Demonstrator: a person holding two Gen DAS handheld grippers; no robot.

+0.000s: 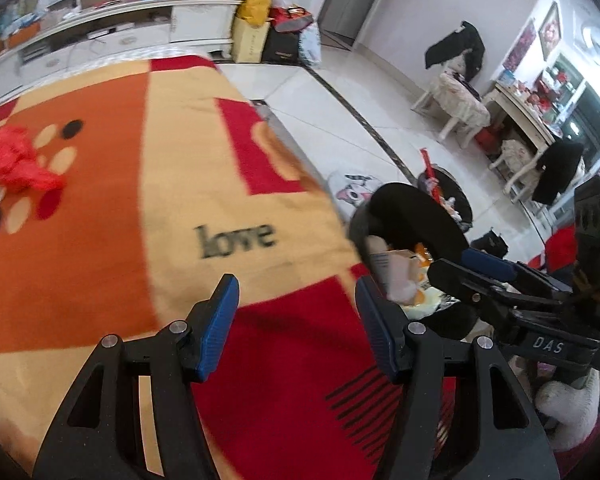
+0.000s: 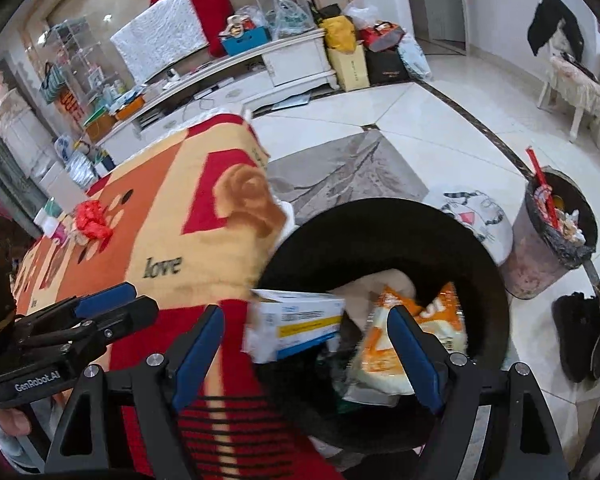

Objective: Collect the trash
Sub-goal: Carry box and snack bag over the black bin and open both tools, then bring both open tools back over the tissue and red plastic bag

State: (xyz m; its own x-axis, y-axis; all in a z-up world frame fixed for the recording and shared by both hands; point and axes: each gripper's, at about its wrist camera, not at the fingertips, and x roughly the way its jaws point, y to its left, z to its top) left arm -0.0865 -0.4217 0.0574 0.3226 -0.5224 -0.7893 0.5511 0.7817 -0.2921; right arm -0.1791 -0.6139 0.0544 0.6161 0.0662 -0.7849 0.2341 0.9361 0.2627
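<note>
Left gripper (image 1: 296,320): fingers standing apart, nothing between them, hovering over the red part of the blanket (image 1: 100,240) near the word "love".

Right gripper (image 2: 306,344): fingers spread wide, pinching nothing, pointing down at the black bag (image 2: 380,232).

Bag: sitting open just beside the blanket's edge, holding a white-and-blue box (image 2: 296,324) and an orange packet (image 2: 384,344), the two lying side by side.

Red wrapper (image 1: 16,164): lying crumpled on the blanket's far side, well apart from both grippers.

Bin (image 2: 540,256): standing on the tiled floor beyond the bag, lined and filling with litter.
</note>
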